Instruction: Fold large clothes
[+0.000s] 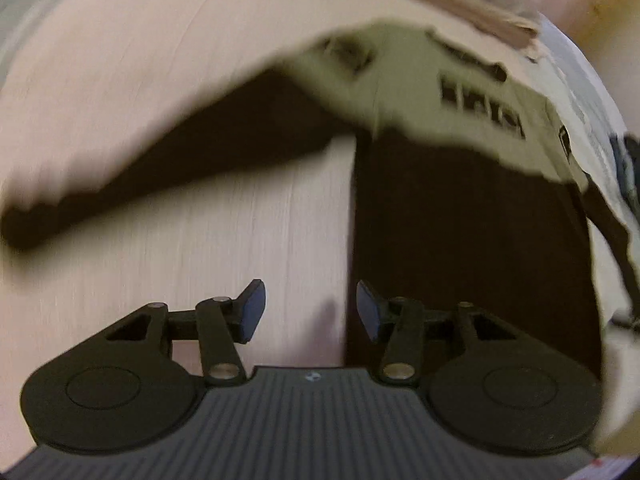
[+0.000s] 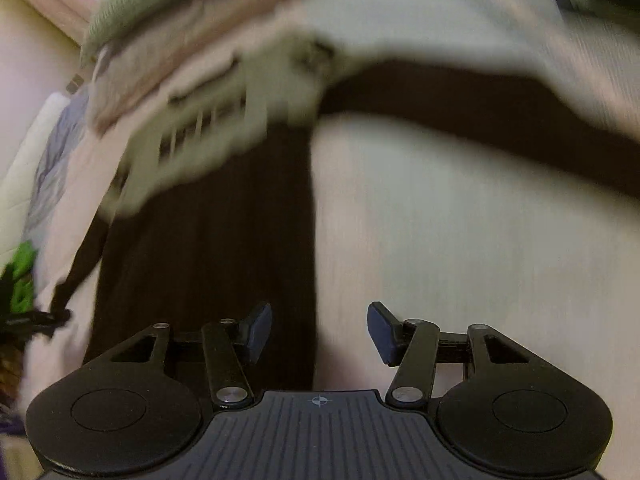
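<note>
Dark brown and cream garment (image 1: pixel 472 216) lies spread on the pale bench (image 1: pixel 248 240). Left gripper (image 1: pixel 310 310) and right gripper (image 2: pixel 320 332) both hover above it, fingers apart, empty.

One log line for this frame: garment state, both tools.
garment: dark top with pale printed chest spread flat on pale surface, sleeves out | left tool: open, empty | right tool: open, empty | views blurred

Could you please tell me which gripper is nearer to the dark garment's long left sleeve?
Left. The left gripper sits open at the body's left edge, below the left sleeve. The right gripper sits open at the garment's opposite edge.
</note>
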A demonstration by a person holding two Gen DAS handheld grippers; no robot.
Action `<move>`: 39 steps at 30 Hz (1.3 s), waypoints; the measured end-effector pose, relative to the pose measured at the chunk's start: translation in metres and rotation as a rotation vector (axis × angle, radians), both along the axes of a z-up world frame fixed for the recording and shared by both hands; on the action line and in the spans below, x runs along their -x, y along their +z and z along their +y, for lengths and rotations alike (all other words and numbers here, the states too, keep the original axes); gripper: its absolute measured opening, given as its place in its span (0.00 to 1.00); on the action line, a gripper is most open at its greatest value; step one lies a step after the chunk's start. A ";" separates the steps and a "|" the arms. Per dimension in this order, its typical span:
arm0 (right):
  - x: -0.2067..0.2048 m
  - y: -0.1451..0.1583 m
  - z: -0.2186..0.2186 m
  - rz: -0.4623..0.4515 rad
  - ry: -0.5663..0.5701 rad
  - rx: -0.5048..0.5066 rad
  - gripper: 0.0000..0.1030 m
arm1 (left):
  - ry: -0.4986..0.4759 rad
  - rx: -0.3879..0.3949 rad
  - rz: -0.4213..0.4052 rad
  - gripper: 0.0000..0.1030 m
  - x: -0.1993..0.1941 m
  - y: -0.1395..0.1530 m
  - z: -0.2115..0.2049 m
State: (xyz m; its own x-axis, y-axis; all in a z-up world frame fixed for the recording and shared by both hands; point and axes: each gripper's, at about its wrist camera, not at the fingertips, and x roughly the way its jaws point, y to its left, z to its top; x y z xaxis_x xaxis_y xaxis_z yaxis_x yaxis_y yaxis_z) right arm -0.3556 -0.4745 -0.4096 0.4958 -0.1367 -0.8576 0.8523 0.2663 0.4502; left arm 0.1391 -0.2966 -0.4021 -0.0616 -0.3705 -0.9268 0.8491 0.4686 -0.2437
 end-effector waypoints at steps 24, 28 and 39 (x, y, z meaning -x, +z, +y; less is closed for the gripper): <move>0.005 0.035 0.100 0.100 0.231 0.136 0.07 | -0.246 0.036 -0.388 0.09 0.135 0.072 0.086; 0.011 0.016 0.111 0.211 0.228 0.039 0.31 | -0.190 -0.198 -0.326 0.10 0.106 0.034 0.104; -0.017 0.027 0.144 0.318 0.418 0.336 0.47 | -0.416 -0.029 -0.381 0.33 0.162 0.038 0.091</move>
